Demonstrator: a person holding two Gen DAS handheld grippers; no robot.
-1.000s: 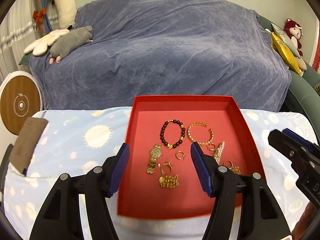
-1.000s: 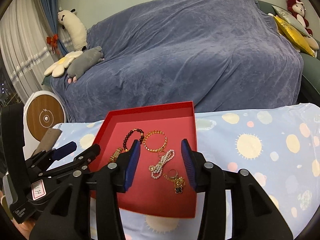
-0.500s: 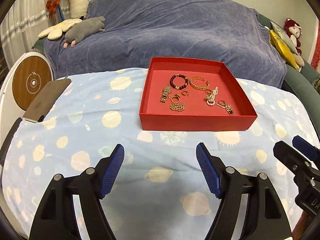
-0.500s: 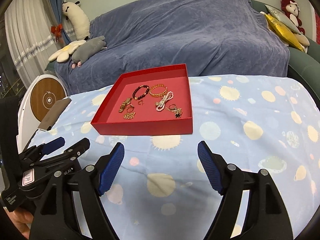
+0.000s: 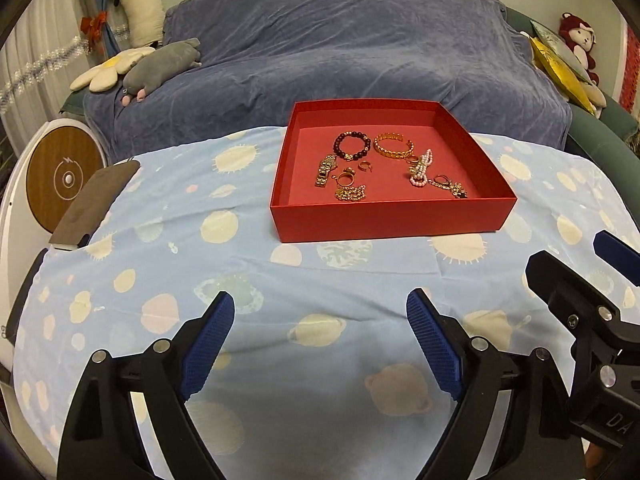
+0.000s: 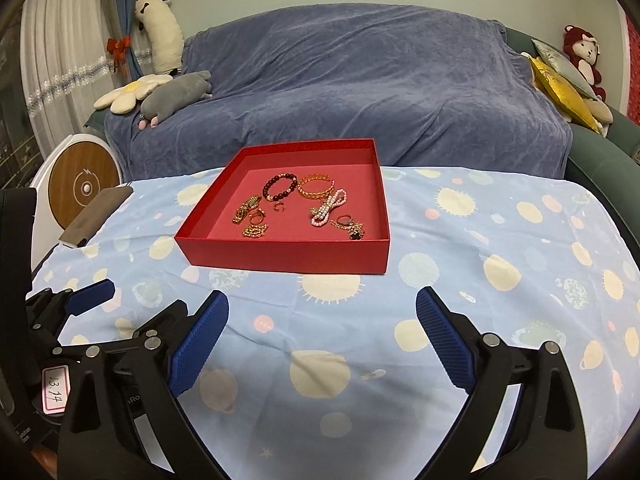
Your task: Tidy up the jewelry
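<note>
Planet-print tablecloth [image 5: 168, 264] bears red tray [image 5: 392, 216], brown case [image 5: 96, 204]

Desk under a pale blue cloth [image 5: 168, 240] printed with suns and planets. Brown flat pad [image 5: 96, 200] at its left edge, hanging slightly over. Round white device with a wooden face [image 5: 64, 180] just beside it, off the desk. Behind: sofa under a blue-grey throw [image 6: 360, 88]. On its left end a grey plush [image 6: 176, 94] touching a flower-shaped cushion [image 6: 128, 94], white plush [image 6: 158, 32] upright against the curtain [image 6: 60, 60]. Right end: gold cushion [image 6: 560, 88], red monkey plush [image 6: 582, 50].
</note>
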